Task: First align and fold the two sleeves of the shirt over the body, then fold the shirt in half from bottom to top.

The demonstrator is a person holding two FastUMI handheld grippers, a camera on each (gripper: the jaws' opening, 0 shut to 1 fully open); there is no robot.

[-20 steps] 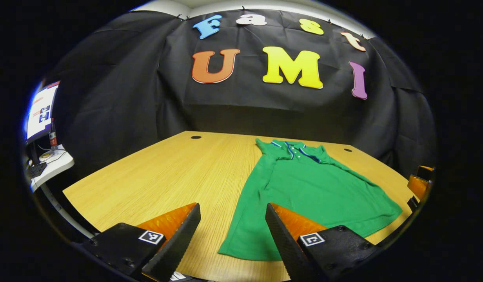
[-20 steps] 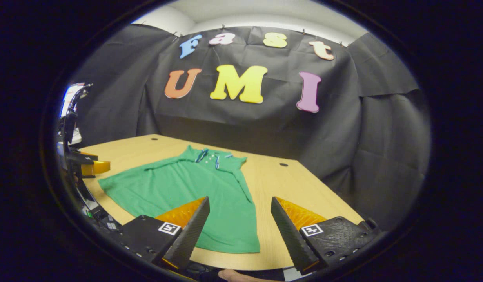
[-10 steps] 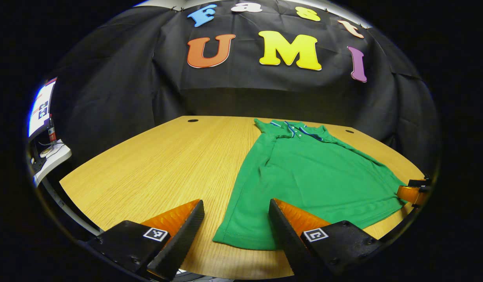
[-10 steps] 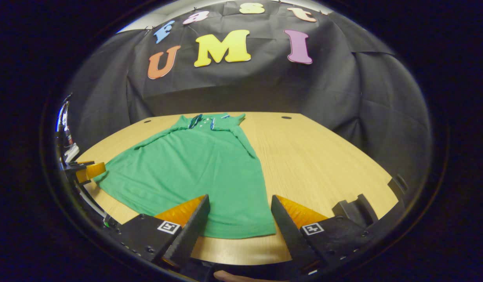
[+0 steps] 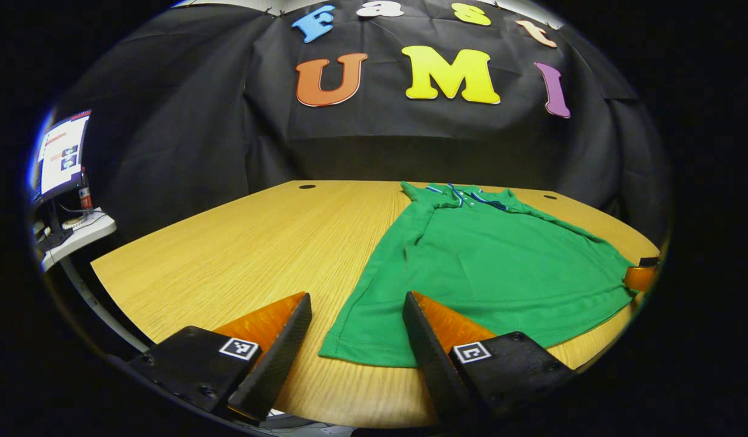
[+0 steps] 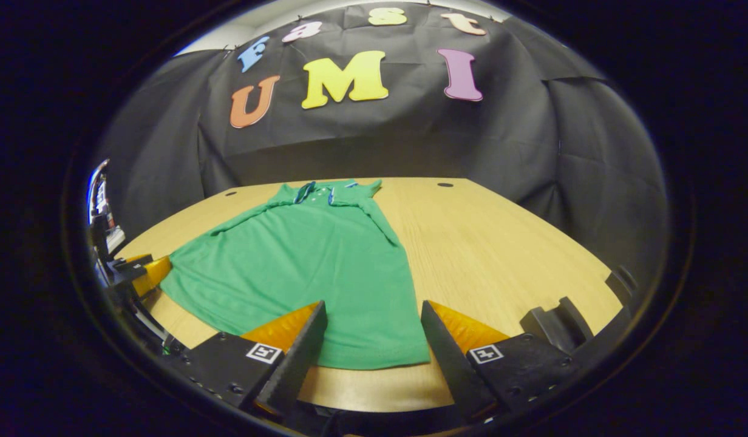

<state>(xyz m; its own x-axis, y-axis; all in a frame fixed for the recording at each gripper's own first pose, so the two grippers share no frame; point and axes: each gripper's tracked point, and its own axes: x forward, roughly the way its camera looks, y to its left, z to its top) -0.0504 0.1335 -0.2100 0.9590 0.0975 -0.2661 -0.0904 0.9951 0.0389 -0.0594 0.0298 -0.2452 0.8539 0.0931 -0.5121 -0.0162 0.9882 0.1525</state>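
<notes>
While the green shirt (image 5: 489,267) lies flat on the counter (image 5: 258,255), sleeves folded in, both tongs hover low at its near hem: left tongs (image 5: 356,358) and right tongs (image 6: 374,358) each gape wide, holding nothing.

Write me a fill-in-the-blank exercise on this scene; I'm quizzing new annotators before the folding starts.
1. The green shirt lies flat on the ______ table.
2. The shirt's collar points toward the black ______ of the booth.
3. The left tool hovers over the shirt's near hem with its fingers ______.
4. The right tool holds ______ between its fingers.

Missing words: wooden; wall; open; nothing
</notes>
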